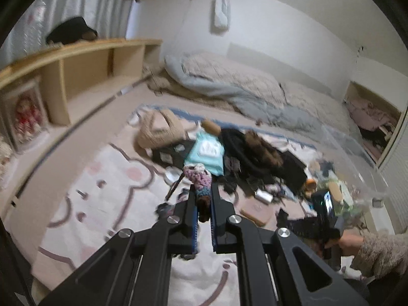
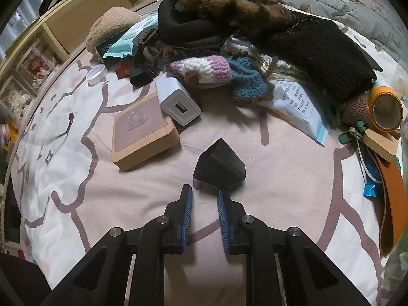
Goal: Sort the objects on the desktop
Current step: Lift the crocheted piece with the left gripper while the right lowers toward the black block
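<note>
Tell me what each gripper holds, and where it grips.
Left gripper clamps a crocheted piece by its brown lower end. Right gripper holds nothing.

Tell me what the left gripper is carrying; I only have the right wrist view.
Observer: The left gripper is shut on a crocheted piece in pink, white, blue and brown.
Operator: Find me a container to sort into.
Observer: A clear plastic bin stands at the right end of the clutter.
Operator: Describe what lies beyond the pile.
Observer: Rumpled grey and beige bedding lies along the white wall.
</note>
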A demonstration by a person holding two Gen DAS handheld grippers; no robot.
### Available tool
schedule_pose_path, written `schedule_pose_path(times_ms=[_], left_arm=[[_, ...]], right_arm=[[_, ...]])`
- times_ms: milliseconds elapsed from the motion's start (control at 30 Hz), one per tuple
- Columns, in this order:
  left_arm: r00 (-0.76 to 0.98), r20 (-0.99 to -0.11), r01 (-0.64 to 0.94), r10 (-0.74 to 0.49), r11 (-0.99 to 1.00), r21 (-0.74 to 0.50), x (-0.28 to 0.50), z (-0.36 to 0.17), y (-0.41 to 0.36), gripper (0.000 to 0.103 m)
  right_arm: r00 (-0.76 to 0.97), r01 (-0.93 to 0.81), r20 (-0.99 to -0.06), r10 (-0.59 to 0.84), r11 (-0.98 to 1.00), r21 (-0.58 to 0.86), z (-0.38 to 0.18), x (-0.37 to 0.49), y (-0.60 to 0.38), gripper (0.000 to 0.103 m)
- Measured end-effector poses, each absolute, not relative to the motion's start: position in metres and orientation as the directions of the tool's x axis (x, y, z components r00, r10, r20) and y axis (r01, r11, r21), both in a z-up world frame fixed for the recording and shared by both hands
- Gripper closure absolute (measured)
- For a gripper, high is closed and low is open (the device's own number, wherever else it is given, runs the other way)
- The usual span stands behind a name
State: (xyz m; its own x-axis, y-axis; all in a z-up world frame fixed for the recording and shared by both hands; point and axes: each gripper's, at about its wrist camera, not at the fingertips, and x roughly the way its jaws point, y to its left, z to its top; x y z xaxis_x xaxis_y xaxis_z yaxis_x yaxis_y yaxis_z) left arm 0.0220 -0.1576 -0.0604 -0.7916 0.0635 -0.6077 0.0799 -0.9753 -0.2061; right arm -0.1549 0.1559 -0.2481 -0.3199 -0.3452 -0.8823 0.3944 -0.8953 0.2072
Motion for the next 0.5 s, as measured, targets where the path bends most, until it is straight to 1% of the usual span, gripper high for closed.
schedule_pose_path(times_ms=[200,433,500], left_arm=[[-0.711,-0.697,0.078,0.095,-0.974,-0.213,-0.004,-0.112,-0.144,0.094],[-0.614,-0.786,0.118,0.076,-0.975,-0.186,-0.026,-0.17,-0.145,0.094],[-0.597,-0.799,0.128,0.071,-0.975,-0.182,-0.03,-0.183,-0.146,0.094]], right_arm=[[-0.32,0.386,-0.873,-0.367,-0.892,0.234,-0.249,-0.155,0.159,0.083],[-0.312,0.378,-0.872,-0.377,-0.891,0.25,-0.25,-0.155,0.159,0.083],[-0.306,0.378,-0.872,-0.382,-0.89,0.257,-0.25,-0.156,0.16,0.083]])
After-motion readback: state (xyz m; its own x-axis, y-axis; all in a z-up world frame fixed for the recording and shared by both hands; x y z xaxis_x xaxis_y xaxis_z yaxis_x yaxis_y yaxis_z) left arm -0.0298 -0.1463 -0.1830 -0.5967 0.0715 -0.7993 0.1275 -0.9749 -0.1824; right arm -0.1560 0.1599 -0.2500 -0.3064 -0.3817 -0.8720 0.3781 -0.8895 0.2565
